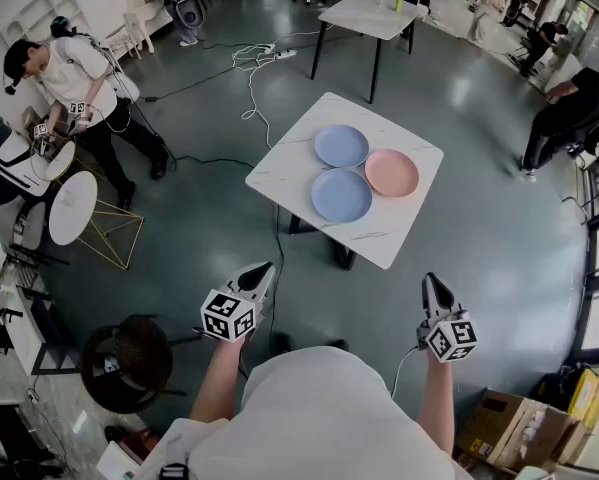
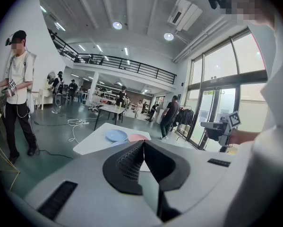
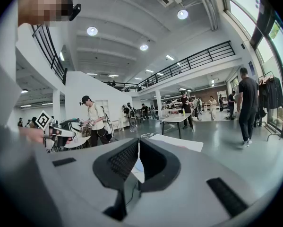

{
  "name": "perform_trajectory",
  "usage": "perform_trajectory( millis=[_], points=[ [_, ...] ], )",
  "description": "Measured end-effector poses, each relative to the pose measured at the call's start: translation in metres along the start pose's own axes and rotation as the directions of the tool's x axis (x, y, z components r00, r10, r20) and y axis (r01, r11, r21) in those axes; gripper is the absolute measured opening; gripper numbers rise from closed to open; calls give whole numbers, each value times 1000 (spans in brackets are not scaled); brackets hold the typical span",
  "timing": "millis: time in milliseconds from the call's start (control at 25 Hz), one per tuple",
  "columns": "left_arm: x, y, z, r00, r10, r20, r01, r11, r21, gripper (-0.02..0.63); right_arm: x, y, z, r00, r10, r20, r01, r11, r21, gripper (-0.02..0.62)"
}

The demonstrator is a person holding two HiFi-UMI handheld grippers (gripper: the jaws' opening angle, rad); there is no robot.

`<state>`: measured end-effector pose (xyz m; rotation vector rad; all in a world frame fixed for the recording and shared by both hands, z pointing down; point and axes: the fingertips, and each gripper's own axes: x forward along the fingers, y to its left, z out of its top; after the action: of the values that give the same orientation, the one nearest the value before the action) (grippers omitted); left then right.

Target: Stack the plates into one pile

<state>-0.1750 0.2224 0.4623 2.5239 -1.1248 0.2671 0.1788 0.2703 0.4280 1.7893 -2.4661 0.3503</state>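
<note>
Currently both grippers are held out in front of the person, short of the table point(image 1: 291, 164), and touch nothing. Left gripper point(image 1: 265, 267): jaws together, nothing between them. Right gripper point(image 1: 430, 279): same, pads closed on each other, empty. Both point roughly level, slightly nose-down, toward the table.

No pile yet: three plates lie flat and side by side in a tight cluster on the white marble top. Far blue plate point(image 1: 341, 146) sits toward the back, near blue plate point(image 1: 341, 195) in front of it, pink plate point(image 1: 392, 172) to their right. Rims are touching or nearly so; can't tell about overlap.

Left gripper view shows the plates well ahead of the closed jaw tips. Elsewhere, a person in a white shirt point(image 1: 67, 76) stands off to the left beside a round side table point(image 1: 71, 207). Cable point(image 1: 251, 76) runs across the floor beyond the table.
</note>
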Motion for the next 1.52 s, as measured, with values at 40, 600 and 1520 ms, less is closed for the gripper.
perform_trajectory(
  millis=[40,600,1520],
  points=[
    [0,0,0,1000,0,-2,0,1000,1,14,0,0,-1,1000,3,0,-3,1000,-2,28],
    [-2,-12,-2,1000,-2,-4,2,1000,8,14,-7,0,-5,1000,14,8,-14,1000,9,28],
    [15,-51,-11,997,67,-21,-68,998,-5,14,-22,-43,-11,998,67,-17,-66,997,43,28]
  ],
)
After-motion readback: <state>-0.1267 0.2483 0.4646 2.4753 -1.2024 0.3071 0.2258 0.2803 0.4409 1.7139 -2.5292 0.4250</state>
